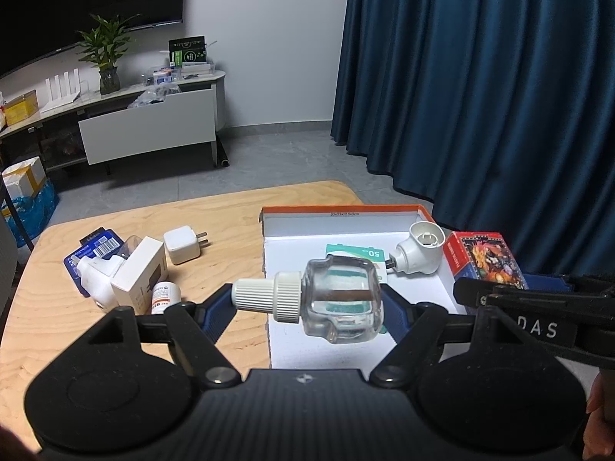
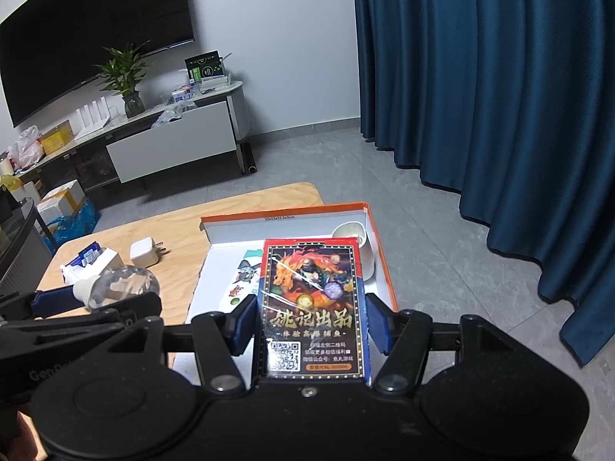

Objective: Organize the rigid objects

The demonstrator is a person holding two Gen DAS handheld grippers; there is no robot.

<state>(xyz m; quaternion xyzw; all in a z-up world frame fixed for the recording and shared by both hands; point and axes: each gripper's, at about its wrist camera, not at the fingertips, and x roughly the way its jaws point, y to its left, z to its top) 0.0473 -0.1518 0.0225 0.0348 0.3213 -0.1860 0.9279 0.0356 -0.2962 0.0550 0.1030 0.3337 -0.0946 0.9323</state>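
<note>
My left gripper (image 1: 303,303) is shut on a clear glass bottle (image 1: 342,301) with a white ribbed cap, held on its side above the left part of the open white box with orange rim (image 1: 338,209). My right gripper (image 2: 311,322) is shut on a red and black card box (image 2: 311,303), held over the same open box (image 2: 284,213). A white plug-in heater (image 1: 419,253) and a green packet (image 1: 353,251) lie inside the open box. The bottle also shows in the right wrist view (image 2: 119,284).
On the wooden table (image 1: 230,215) left of the box lie a white charger plug (image 1: 180,244), a white carton (image 1: 140,274), a blue pack (image 1: 96,246), a white device (image 1: 96,280) and a small pill bottle (image 1: 165,296). Blue curtains (image 1: 480,77) hang at right.
</note>
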